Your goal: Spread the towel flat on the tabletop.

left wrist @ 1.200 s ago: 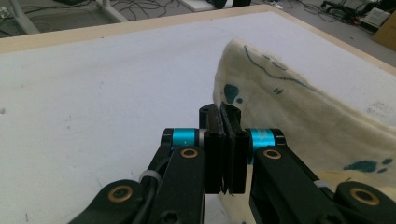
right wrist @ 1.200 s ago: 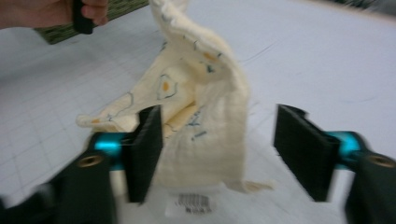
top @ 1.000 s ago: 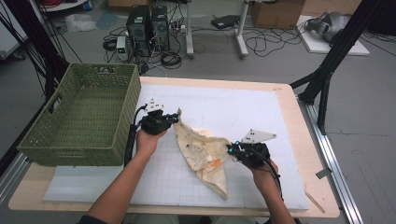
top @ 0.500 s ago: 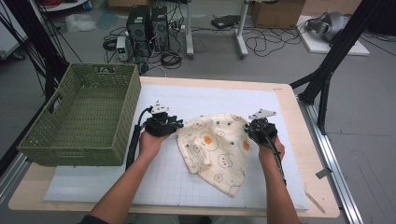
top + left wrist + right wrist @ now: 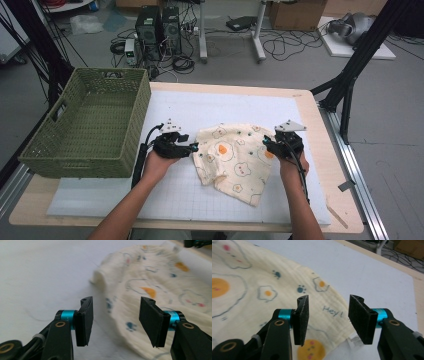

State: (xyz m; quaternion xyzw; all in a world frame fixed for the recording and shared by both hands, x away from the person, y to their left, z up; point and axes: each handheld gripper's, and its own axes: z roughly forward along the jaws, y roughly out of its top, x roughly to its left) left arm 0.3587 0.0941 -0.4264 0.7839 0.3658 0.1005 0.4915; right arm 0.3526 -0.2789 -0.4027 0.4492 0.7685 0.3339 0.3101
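Cloth (image 5: 235, 157) now spread flat mid-surface (image 5: 200, 107), beside basket (image 5: 90, 125); bunched 1 second ago. Left claw (image 5: 115, 315) and right claw (image 5: 329, 317) just opening, both let go, nothing between jaws. Spreading looks done; fold likely next.

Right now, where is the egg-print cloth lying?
In the high view the egg-print cloth lies spread on the white mat, right of the green basket, between the left tool and the right tool.
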